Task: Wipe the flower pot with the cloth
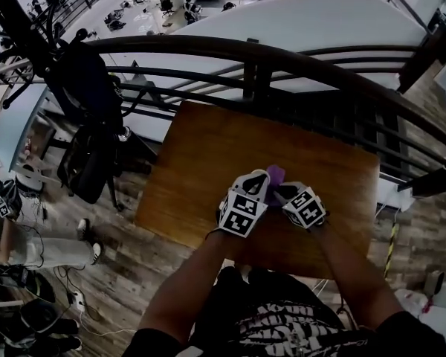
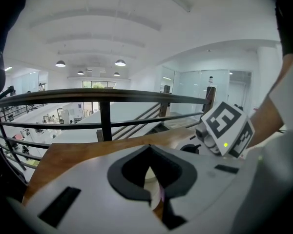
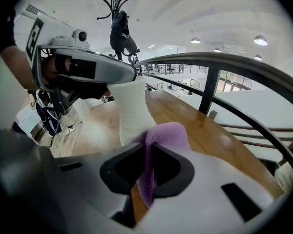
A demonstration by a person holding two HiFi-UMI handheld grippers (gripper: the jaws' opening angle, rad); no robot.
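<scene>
A white flower pot [image 3: 131, 112] stands on the wooden table [image 1: 208, 155]. My left gripper [image 3: 121, 80] is shut on its top edge; in the left gripper view a white sliver of the pot [image 2: 149, 175] shows between the jaws of my left gripper [image 2: 154, 182]. The purple cloth [image 3: 162, 136] is pinched in my right gripper [image 3: 147, 172] and bunches up against the pot's side. In the head view both grippers, left gripper [image 1: 259, 181] and right gripper [image 1: 284, 193], meet near the table's front, with the cloth [image 1: 275, 175] between them and the pot hidden.
A dark curved railing [image 1: 253, 54] runs close behind the table, with an open drop beyond. A black coat rack with a hanging bag [image 1: 89, 103] stands to the left. Cables and shoes lie on the floor [image 1: 67, 296] at the lower left.
</scene>
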